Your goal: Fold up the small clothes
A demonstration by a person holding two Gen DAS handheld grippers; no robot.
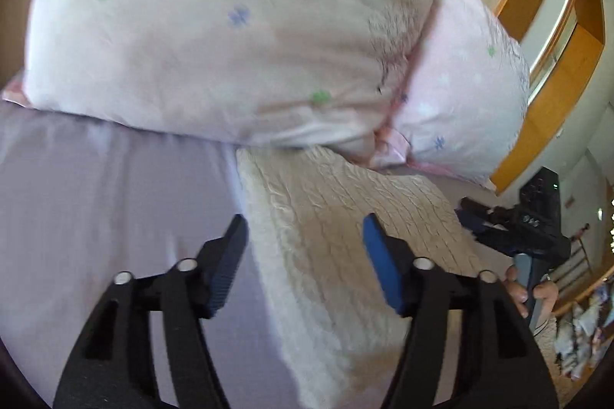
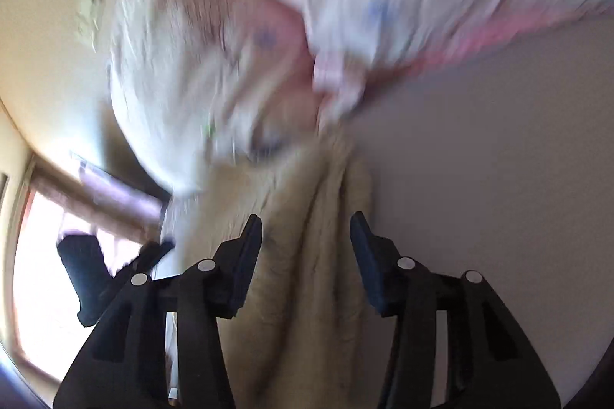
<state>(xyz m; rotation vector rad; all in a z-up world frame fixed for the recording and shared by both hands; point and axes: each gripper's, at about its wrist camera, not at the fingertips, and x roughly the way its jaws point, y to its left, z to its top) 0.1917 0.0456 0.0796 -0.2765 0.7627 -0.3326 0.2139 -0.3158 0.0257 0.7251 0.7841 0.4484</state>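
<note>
**Folded knit on bed, both grippers apart**

Left wrist view: left gripper (image 1: 305, 255), jaws apart, empty, above folded cream knit (image 1: 345, 217) lying on lilac sheet (image 1: 96, 198); two pillows (image 1: 215, 37) behind; right gripper (image 1: 510, 228) at knit's far edge.

Right wrist view, blurred: right gripper (image 2: 307, 255), jaws apart, empty; knit (image 2: 307, 255) between and beyond them, rumpled.

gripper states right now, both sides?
Left gripper: open, holding nothing, above the cream knit garment.
Right gripper: open, holding nothing, the garment lies beyond its fingers.
</note>
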